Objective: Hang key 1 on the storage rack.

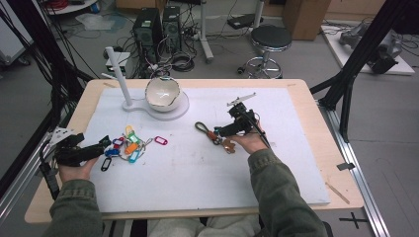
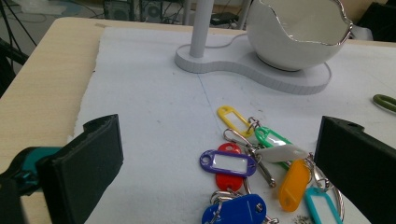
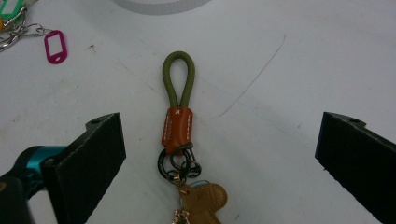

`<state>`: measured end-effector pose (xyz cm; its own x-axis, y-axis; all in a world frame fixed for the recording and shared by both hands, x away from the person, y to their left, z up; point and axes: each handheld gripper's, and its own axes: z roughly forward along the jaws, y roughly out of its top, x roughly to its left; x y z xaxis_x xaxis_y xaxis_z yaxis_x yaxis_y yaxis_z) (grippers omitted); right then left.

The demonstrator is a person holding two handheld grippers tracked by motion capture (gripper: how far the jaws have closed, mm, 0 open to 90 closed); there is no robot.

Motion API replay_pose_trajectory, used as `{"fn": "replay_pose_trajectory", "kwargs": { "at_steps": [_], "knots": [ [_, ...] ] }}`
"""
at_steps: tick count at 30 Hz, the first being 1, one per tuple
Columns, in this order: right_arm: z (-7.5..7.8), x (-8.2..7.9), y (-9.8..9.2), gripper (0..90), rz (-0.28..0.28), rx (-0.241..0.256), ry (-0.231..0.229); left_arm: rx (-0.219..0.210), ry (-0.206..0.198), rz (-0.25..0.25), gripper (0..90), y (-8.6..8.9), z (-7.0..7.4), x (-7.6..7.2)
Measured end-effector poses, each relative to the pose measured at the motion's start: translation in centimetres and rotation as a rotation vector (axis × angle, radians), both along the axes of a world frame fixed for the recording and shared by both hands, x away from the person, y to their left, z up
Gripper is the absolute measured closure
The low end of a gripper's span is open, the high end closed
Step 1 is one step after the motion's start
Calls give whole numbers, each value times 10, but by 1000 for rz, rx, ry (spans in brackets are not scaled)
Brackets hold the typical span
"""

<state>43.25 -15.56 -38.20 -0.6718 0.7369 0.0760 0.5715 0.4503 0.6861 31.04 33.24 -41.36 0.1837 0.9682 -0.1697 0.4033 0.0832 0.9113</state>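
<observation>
A: Right gripper view: the right tool [image 3: 219, 154] gapes wide over the olive cord keychain with its brown leather collar [image 3: 178, 122], flat on the white tabletop [image 3: 303, 70].

B: Centre on the collar, descend, then close. The left tool [image 2: 217, 172] waits wide above the coloured plastic key tags [image 2: 254, 170].

A white mat [image 1: 207, 168] is covering the wooden surface [image 1: 316, 128], carrying a bowl stand [image 1: 170, 111], coloured key tags [image 1: 129, 147] and a green-looped keyring [image 1: 213, 134].

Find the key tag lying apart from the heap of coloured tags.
The pink tag: it lies alone on the white mat, right of the heap, joined to no ring.
</observation>
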Motion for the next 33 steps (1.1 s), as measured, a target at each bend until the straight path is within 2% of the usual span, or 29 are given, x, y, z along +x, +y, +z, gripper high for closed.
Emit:
{"fn": "replay_pose_trajectory", "kwargs": {
  "at_steps": [8, 17, 22, 27, 28, 30, 33],
  "knots": [
    [-9, 7, 15, 6, 26, -25, 26, 5, 4, 0, 18, 1, 0, -1],
    [-17, 9, 21, 6, 41, -45, 49, 3, 5, -1, 18, 1, -1, -1],
    [-21, 11, 23, 18, 25, -66, 49, 3, 5, -2, 18, 1, -1, -1],
    [-29, 15, 26, 54, 29, -74, 70, 1, 7, -4, 18, 0, -1, 0],
    [-31, 16, 27, 71, 26, -76, 78, 3, 8, -5, 18, 0, -1, -1],
    [-33, 17, 27, 167, 46, -76, 90, 2, 8, -5, 18, 0, -1, -1],
    [-34, 16, 29, 252, 79, -81, 94, 1, 9, -5, 18, 0, -1, -1]
  ]
}}
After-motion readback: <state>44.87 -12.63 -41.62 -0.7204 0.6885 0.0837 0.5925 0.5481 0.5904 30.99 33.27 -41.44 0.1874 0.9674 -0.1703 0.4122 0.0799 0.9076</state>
